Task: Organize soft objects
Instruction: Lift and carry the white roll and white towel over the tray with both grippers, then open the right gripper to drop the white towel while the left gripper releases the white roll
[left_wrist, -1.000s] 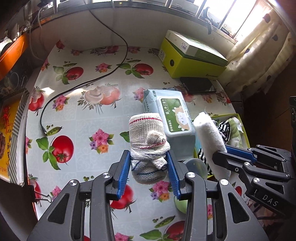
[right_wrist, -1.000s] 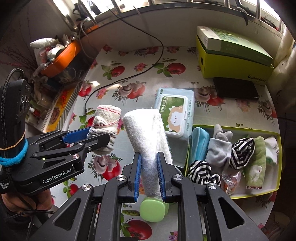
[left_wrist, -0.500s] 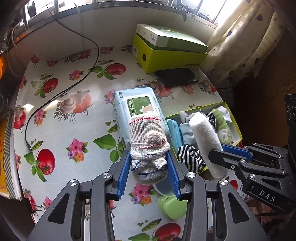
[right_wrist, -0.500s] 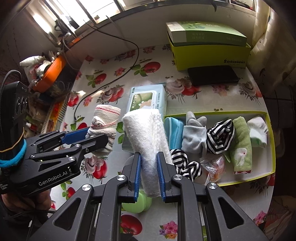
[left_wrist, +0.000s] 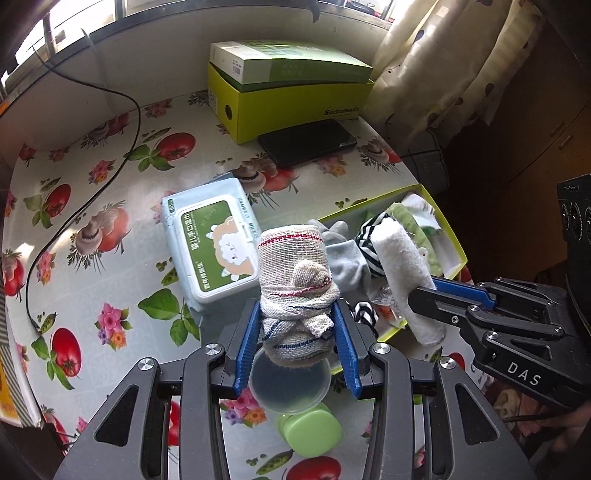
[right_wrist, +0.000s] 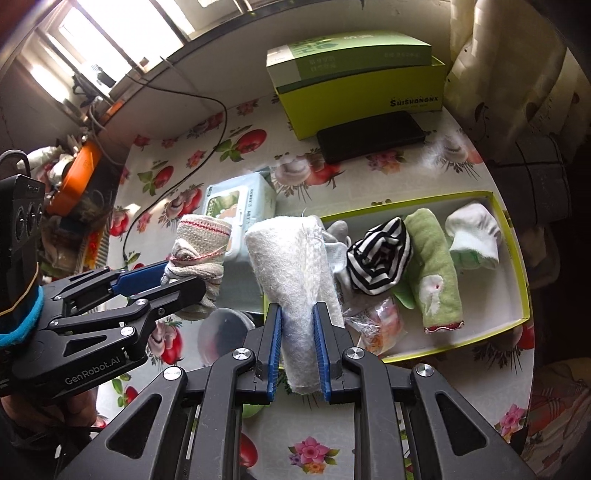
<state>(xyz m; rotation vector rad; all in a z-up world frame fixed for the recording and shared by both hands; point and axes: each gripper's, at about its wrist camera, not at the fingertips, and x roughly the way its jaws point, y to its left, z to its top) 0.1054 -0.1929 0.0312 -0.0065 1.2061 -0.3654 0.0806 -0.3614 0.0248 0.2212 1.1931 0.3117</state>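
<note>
Overhead, two rolls hang above the floral oilcloth table (left_wrist: 92, 206): the left gripper (left_wrist: 297, 332) clamps a knotted beige woven cloth bundle (left_wrist: 295, 280), the right gripper (right_wrist: 298, 350) pinches a white fluffy rolled towel (right_wrist: 291, 266). Below, one shallow yellow-green cardboard tray (right_wrist: 515, 258) holds a striped black-and-white sock ball (right_wrist: 376, 254), a green terry roll (right_wrist: 436, 273), a white sock (right_wrist: 472, 236) and a grey one (left_wrist: 345, 254). One pale-blue wet-wipes pack (left_wrist: 210, 243) lies just beside the tray.

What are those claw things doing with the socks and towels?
A person is tidying soft things with two hand-held grippers. The left gripper has its jaws shut on a knotted beige cloth bundle. The right gripper has its jaws shut on a rolled white towel. Both are held above the flowery table, by a shallow yellow-green box that already holds a striped sock, a green cloth and a white sock. Neither held thing is in the box yet.
</note>
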